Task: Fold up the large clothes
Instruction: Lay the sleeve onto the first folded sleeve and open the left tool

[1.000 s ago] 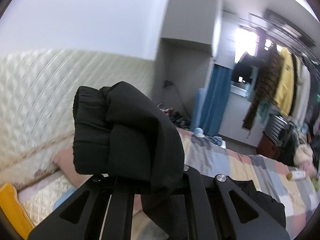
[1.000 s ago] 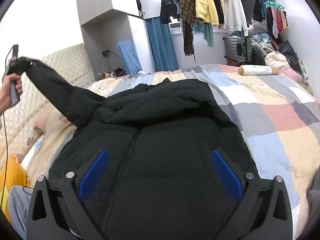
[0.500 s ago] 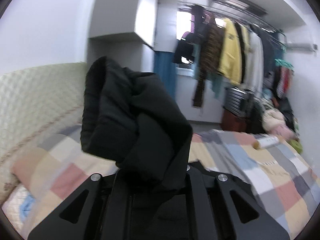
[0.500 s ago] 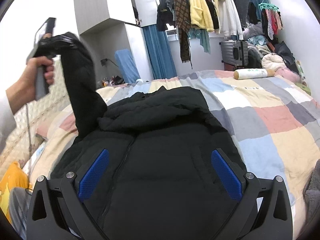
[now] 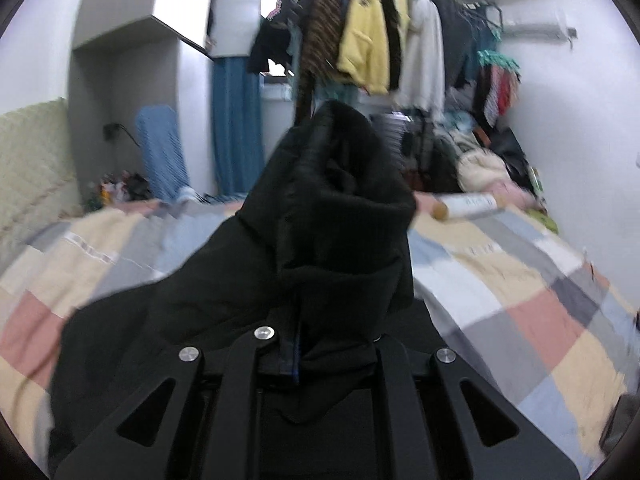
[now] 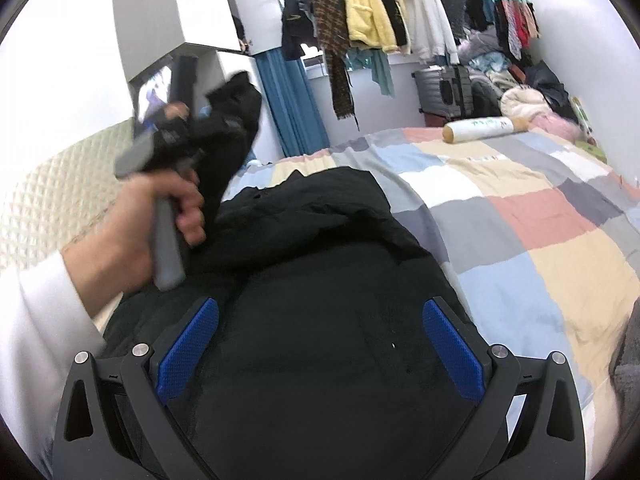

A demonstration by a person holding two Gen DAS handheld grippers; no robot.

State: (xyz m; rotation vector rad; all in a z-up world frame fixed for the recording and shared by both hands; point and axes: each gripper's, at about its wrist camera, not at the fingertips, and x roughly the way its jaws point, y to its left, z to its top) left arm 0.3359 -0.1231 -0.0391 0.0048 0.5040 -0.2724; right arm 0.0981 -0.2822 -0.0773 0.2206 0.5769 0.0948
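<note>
While my left gripper (image 5: 316,344) stays clamped on the sleeve cuff (image 5: 340,184) above the black jacket (image 6: 320,300) on the bed (image 6: 520,216), my right gripper (image 6: 320,340) hovers over it — jaws wide, empty.

I'm looking across a bed (image 6: 520,216) covered with a patchwork quilt of pastel squares, a quilted cream headboard (image 6: 44,200) on its left. On the far side, a rail of hanging clothes (image 6: 380,12) crosses a bright window with blue curtains (image 6: 288,104). A grey suitcase (image 6: 444,88) stands below, against pale walls.
</note>
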